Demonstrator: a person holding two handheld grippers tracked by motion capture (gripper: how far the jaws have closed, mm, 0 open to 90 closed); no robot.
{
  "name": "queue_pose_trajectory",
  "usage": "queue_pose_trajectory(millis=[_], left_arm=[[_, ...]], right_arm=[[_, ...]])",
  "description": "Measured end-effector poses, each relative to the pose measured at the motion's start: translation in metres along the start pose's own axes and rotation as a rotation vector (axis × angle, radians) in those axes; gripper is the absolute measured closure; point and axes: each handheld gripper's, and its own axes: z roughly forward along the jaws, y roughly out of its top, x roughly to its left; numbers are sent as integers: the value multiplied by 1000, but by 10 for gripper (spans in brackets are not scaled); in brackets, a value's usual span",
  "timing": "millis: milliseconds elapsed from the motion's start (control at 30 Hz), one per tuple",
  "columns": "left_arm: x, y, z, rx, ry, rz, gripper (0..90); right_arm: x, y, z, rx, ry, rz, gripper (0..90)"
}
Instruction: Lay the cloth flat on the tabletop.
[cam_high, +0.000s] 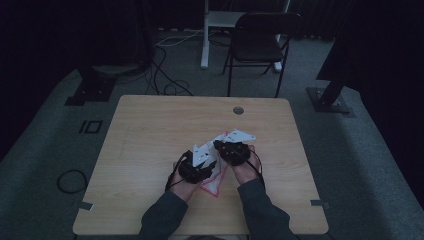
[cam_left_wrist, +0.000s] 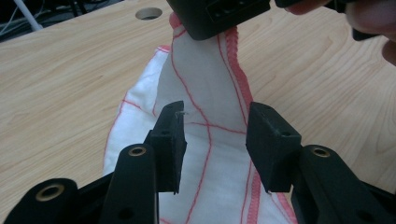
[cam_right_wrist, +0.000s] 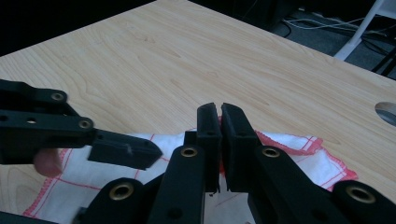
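A white cloth (cam_high: 213, 184) with red stitched lines and a red hem lies on the wooden table (cam_high: 150, 130) between my two hands. My right gripper (cam_right_wrist: 219, 112) is shut on the cloth's red hem (cam_right_wrist: 289, 148) and holds a strip of it up off the table. In the left gripper view that strip (cam_left_wrist: 205, 79) rises to the right gripper (cam_left_wrist: 215, 18) at the top. My left gripper (cam_left_wrist: 215, 119) stands open around the raised strip, its pads apart from the fabric. The high view has the left gripper (cam_high: 197, 165) just left of the right gripper (cam_high: 232, 150).
A round cable hole (cam_high: 238, 110) sits near the table's far edge. Behind the table stand a black folding chair (cam_high: 260, 40) and a white desk leg (cam_high: 205, 35). Cables (cam_high: 165, 75) run over the dim floor. Bare tabletop spreads to the left and far side.
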Motion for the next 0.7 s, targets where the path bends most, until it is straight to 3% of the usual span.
queue_pose_trajectory(millis=[67,100,467,700], left_arm=[[0,0,0,0,0,0,579],[0,1,4,1,-13,-27,578],[0,7,11,3,-18,-50,581],[0,6,18,24,-23,-58,689]], right_arm=[[0,0,0,-1,3,4,871],[1,0,0,-4,8,7,871],[4,-2,3,-5,10,15,871],[5,-3,4,-2,14,14,871]])
